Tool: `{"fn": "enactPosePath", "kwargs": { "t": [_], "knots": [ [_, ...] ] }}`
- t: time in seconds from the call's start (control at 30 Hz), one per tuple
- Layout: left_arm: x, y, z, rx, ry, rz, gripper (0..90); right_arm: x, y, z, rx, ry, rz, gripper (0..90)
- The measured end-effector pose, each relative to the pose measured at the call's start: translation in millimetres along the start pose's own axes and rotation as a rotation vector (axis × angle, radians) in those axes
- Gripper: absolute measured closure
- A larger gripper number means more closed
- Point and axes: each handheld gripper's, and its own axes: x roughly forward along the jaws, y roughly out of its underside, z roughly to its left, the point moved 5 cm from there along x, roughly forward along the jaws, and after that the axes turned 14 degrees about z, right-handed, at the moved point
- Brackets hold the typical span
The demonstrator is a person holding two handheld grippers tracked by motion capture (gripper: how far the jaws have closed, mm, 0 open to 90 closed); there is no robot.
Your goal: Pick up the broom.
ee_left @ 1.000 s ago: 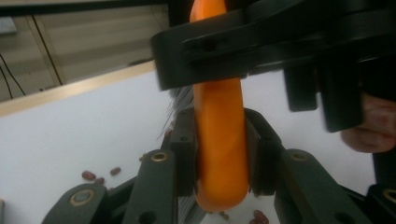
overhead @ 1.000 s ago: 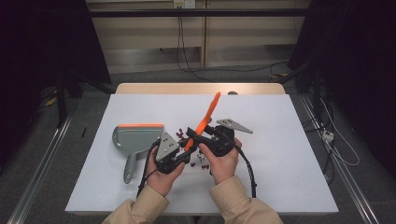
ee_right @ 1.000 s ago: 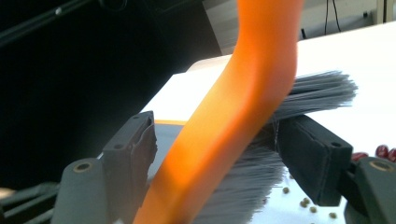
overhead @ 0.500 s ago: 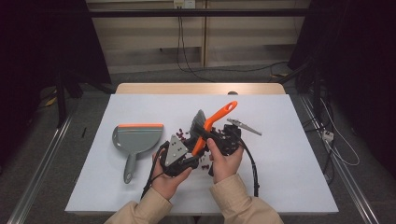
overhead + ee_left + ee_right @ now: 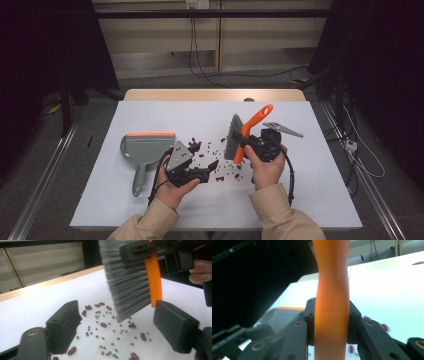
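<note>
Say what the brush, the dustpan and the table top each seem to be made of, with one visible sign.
Brush: smooth orange handle, probably moulded plastic; grey bristles look synthetic, fine and straight. Dustpan: matt grey body with an orange lip, likely plastic. Table top: flat white matt sheet, material unclear, over a pale wood-look edge at the far side.

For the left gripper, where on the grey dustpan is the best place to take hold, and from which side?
Grip the dustpan by its handle, probably from above. The handle is narrow, lies flat and points toward the person; the wide pan with its orange lip faces away. The left gripper is open beside it.
</note>
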Motion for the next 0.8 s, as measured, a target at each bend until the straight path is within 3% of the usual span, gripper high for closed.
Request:
{"fn": "enactPosePath", "kwargs": {
  "t": [0.2,0.43,0.8],
  "knots": [
    [-7.0,-0.8,6.4,-0.012,0.04,-0.007,16.5,-16.4,-0.5,-19.9,-0.033,0.041,0.046,70.4],
    [-19.8,-1.9,15.7,-0.029,0.085,-0.021,13.5,-26.2,0.8,-32.8,-0.076,0.076,0.092,70.4],
    [-44.5,8.1,33.9,-0.014,0.069,-0.003,11.0,-41.2,4.6,-52.8,-0.089,0.126,0.151,70.4]
  ]
}}
